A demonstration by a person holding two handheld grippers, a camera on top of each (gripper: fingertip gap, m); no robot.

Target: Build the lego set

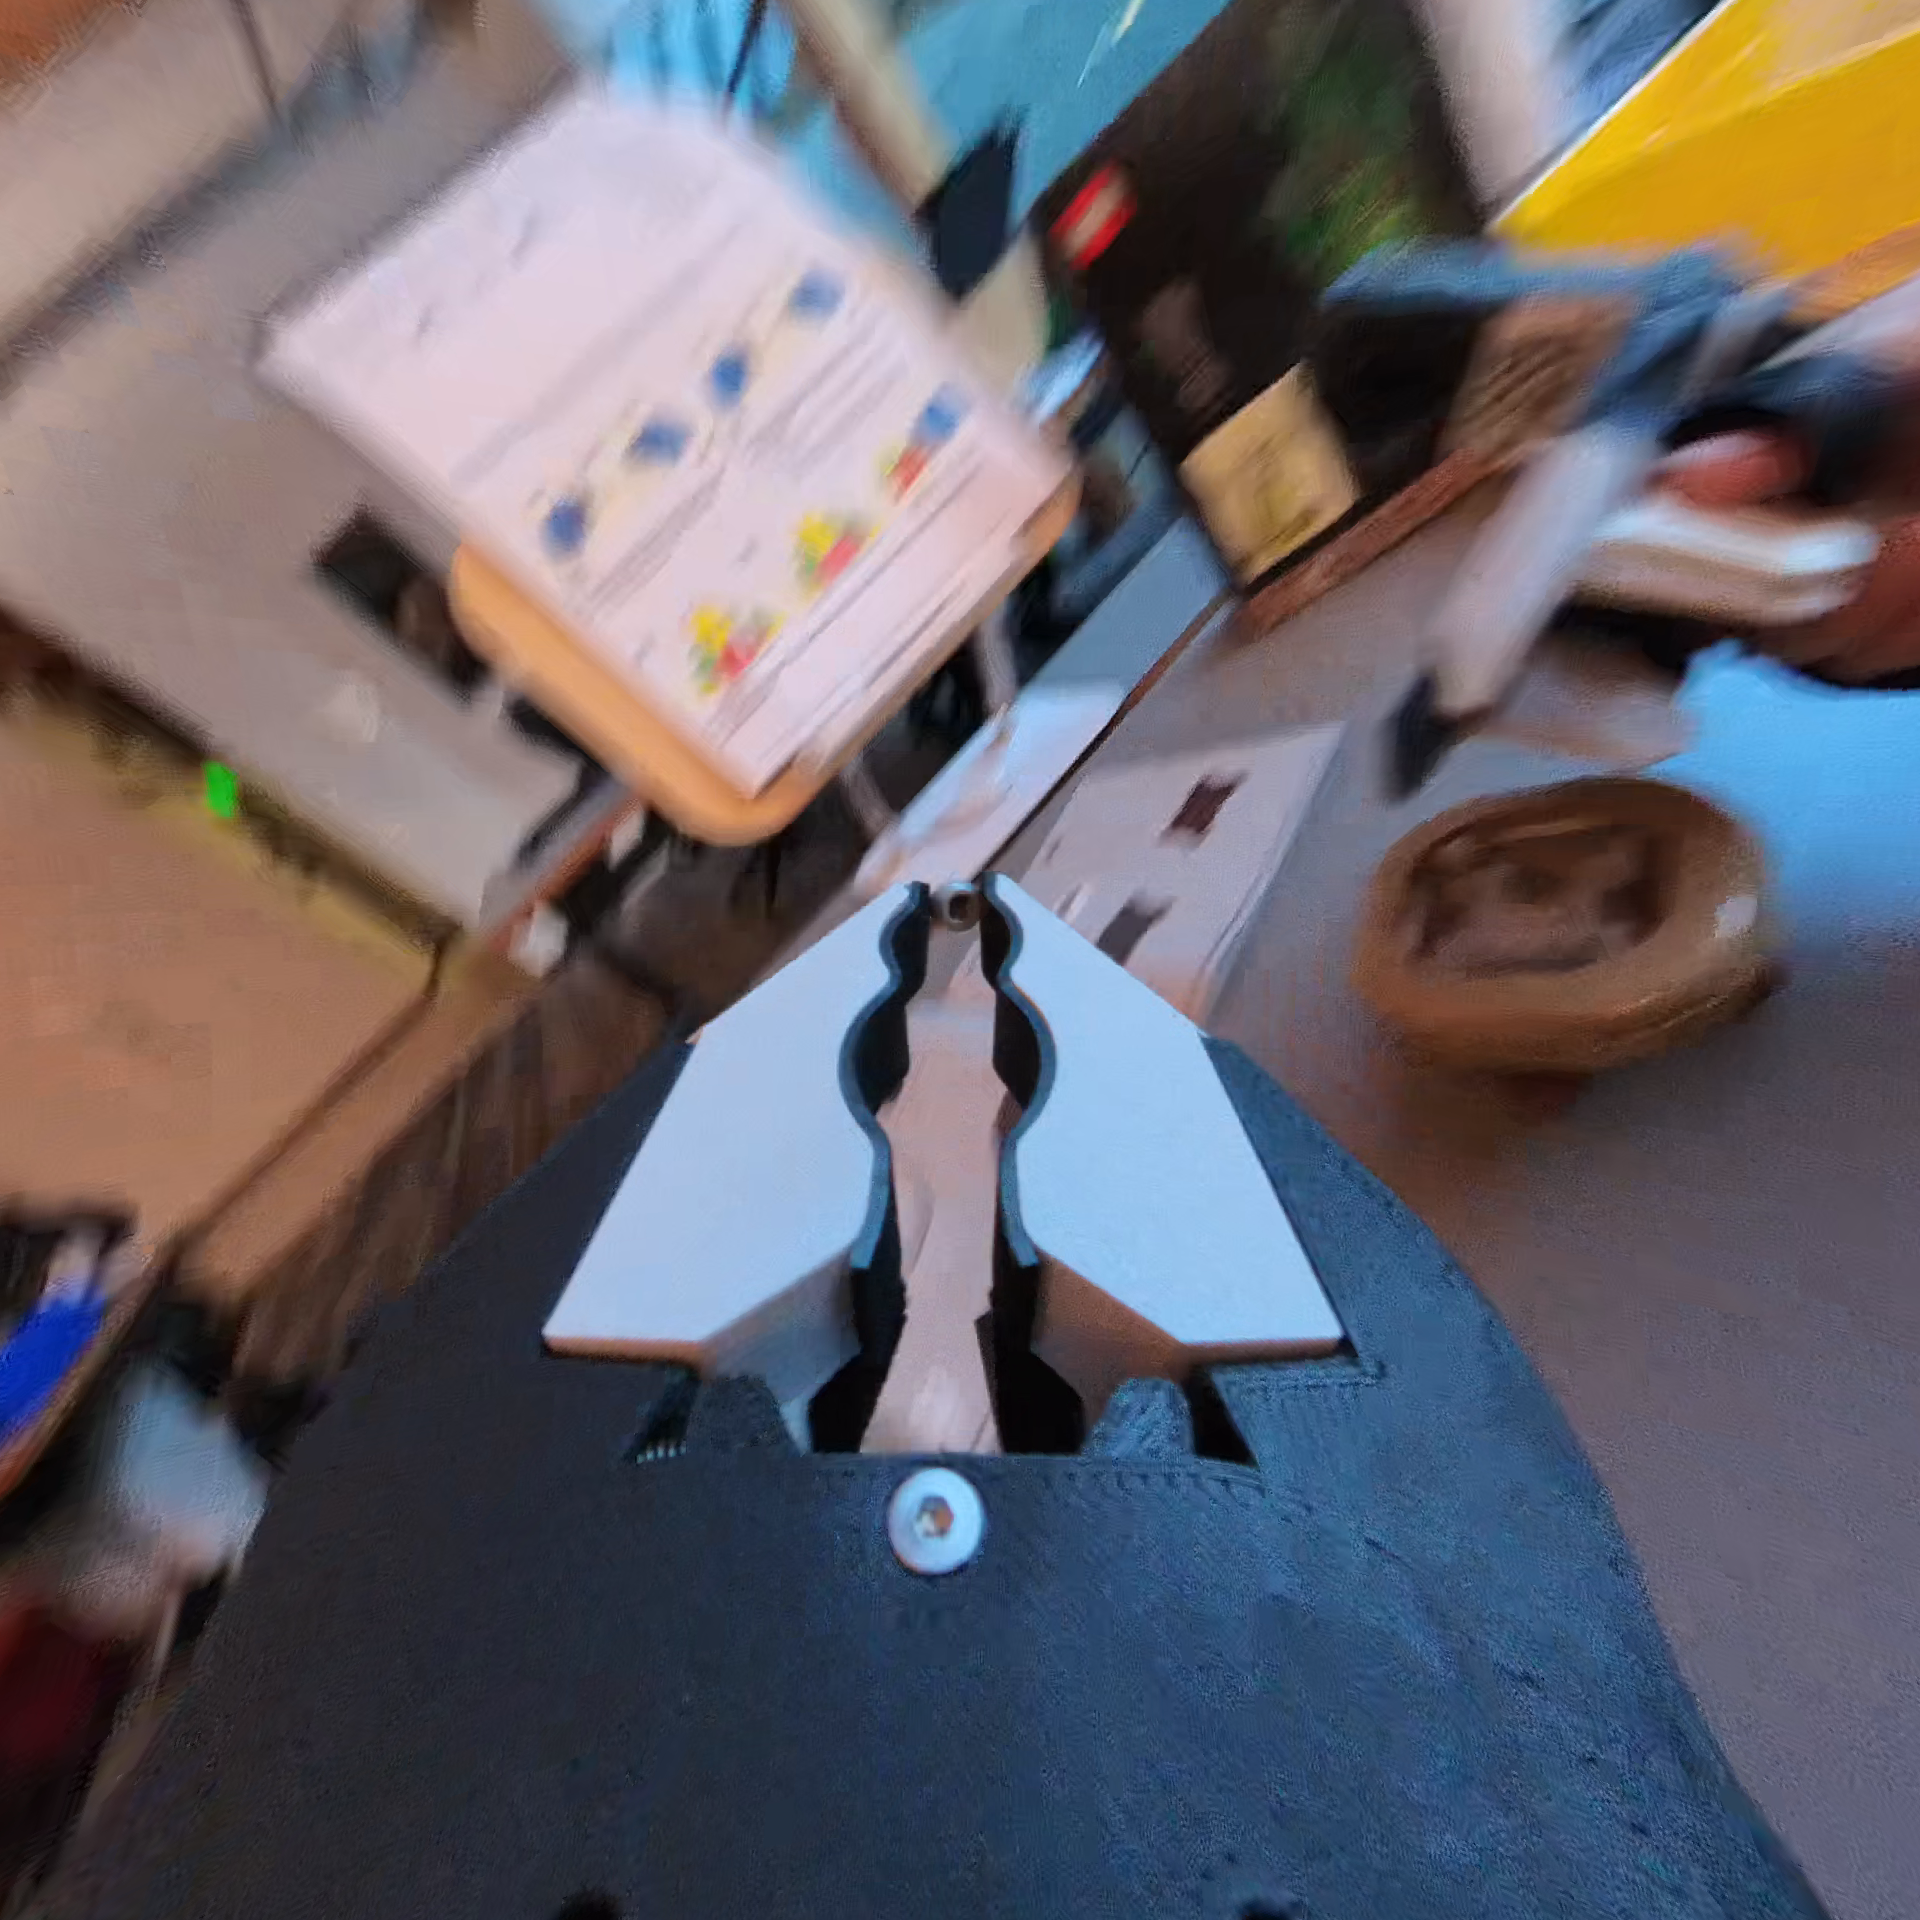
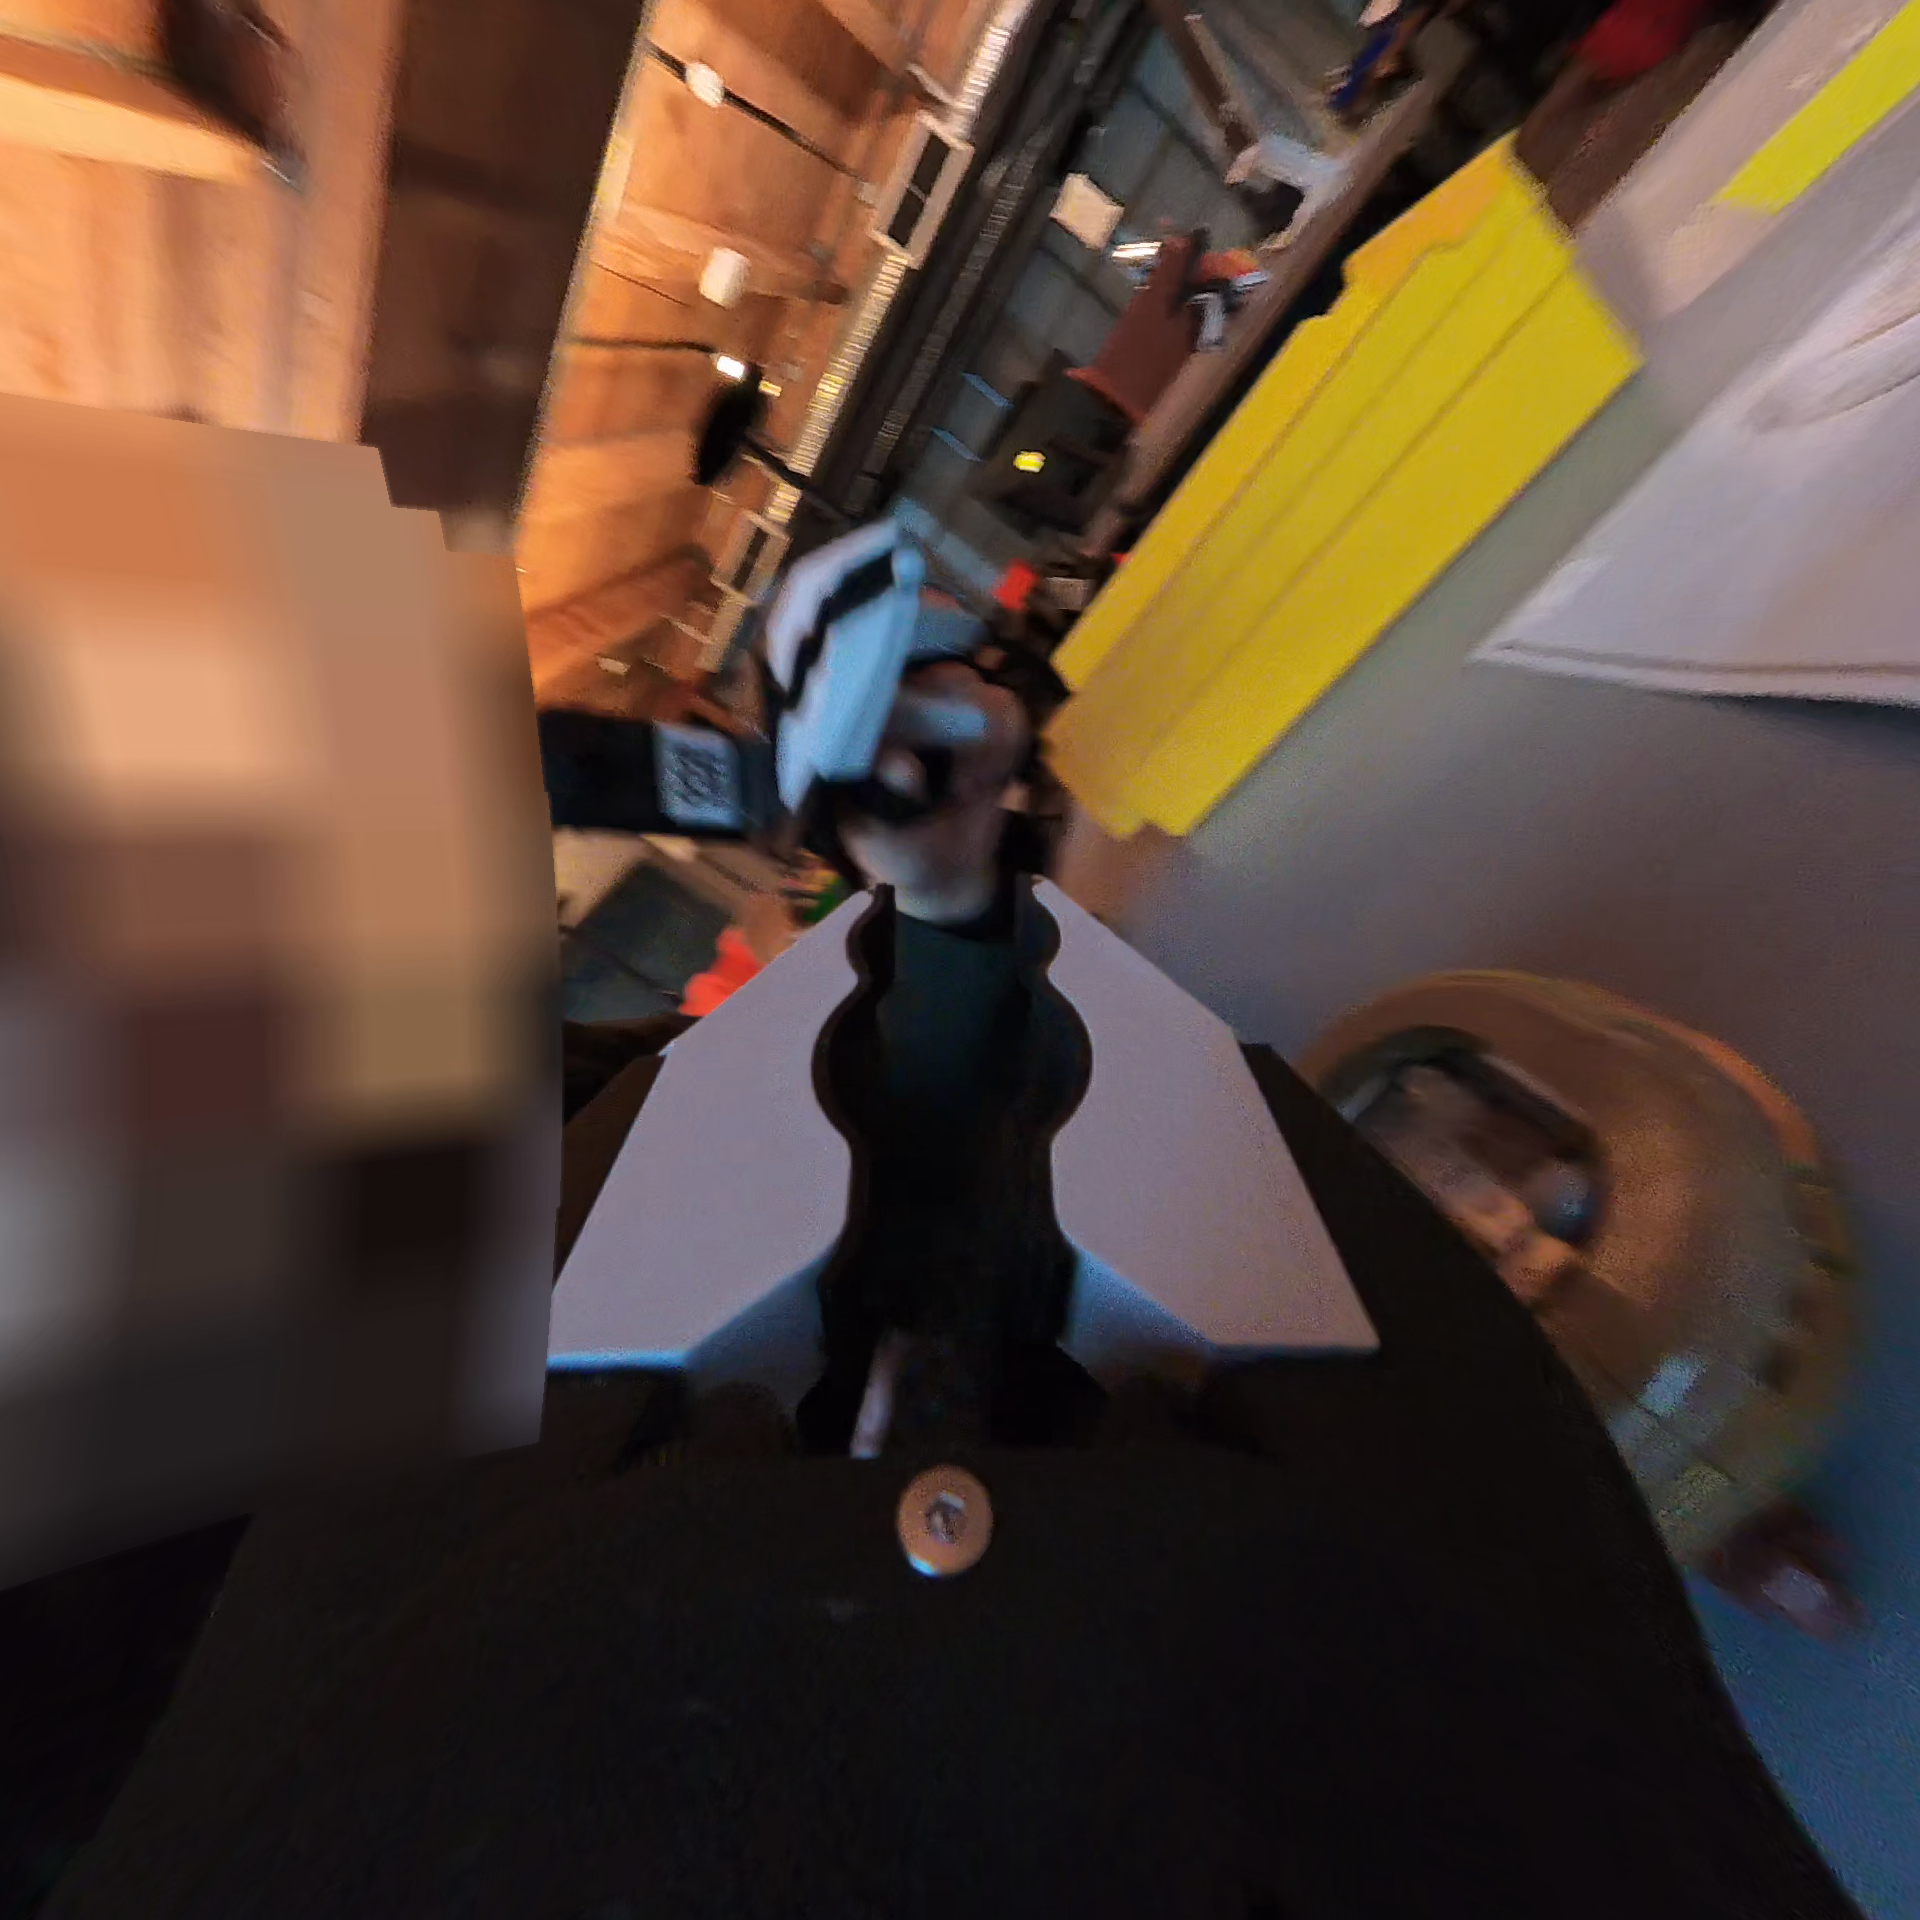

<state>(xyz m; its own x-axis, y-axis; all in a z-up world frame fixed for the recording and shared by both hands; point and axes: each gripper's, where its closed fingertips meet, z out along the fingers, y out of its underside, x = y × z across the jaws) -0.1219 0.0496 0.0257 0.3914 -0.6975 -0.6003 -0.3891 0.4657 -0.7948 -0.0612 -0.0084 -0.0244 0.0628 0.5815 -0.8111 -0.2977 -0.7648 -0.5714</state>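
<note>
Both views are blurred by motion. My left gripper (image 1: pixel 954 902) is held up in the air, shut on a small grey round lego piece (image 1: pixel 954 904) pinched at its very tips. It also shows in the right wrist view (image 2: pixel 842 665), held in a hand. My right gripper (image 2: pixel 961 899) has its jaws a little apart with nothing between them. It also shows in the left wrist view (image 1: pixel 1455 665), above and to the left of a brown woven bowl (image 1: pixel 1558 925) that holds loose pieces. The bowl also shows in the right wrist view (image 2: pixel 1558 1195), to the right of my right gripper.
An instruction sheet with coloured pictures (image 1: pixel 665 436) leans on a wooden stand beyond the table's edge. A yellow box (image 1: pixel 1714 135) (image 2: pixel 1351 468) lies at the far side of the grey table (image 1: pixel 1662 1351). A dark box (image 1: pixel 1247 312) stands behind. My right fingertips sit around 10 centimeters from my left ones.
</note>
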